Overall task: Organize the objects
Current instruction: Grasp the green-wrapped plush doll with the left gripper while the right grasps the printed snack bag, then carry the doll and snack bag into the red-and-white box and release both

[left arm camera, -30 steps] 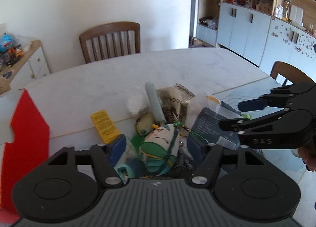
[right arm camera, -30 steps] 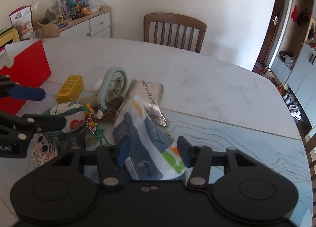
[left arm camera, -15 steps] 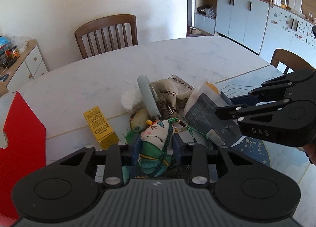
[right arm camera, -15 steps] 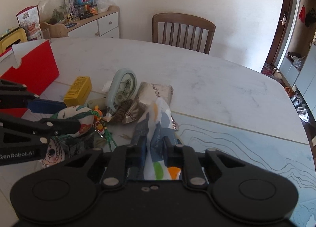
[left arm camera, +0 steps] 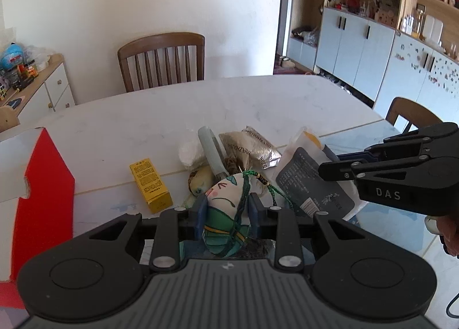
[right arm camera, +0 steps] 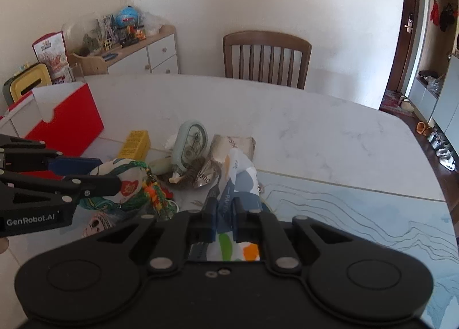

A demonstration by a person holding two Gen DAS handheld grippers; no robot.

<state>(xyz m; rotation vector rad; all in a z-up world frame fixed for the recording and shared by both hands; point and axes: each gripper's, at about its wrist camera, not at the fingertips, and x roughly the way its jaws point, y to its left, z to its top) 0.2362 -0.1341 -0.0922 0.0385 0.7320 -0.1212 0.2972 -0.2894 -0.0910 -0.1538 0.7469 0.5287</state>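
Observation:
A cloth doll pouch (left arm camera: 222,194) with a painted face and green cord sits between the blue pads of my left gripper (left arm camera: 227,212); its jaws are closing and the pads press its sides. From the right wrist view the left gripper (right arm camera: 107,174) grips the pouch (right arm camera: 126,182) from the left. My right gripper (right arm camera: 224,208) is shut on a blue-and-white tissue packet (right arm camera: 238,177), pinching it into a fold. In the left wrist view the right gripper (left arm camera: 330,164) reaches in from the right over that packet (left arm camera: 304,182).
A yellow box (left arm camera: 150,184), a pale green tape dispenser (right arm camera: 190,142), a silver-brown sachet (left arm camera: 249,145) and small bits lie heaped on the white table (right arm camera: 315,128). A red box (right arm camera: 66,125) stands at the left. A blue mat (right arm camera: 358,214) lies right. A wooden chair (right arm camera: 266,56) stands behind.
Both grippers went from open to closed, the left onto the doll pouch and the right onto the tissue packet. Both have risen a little with their items.

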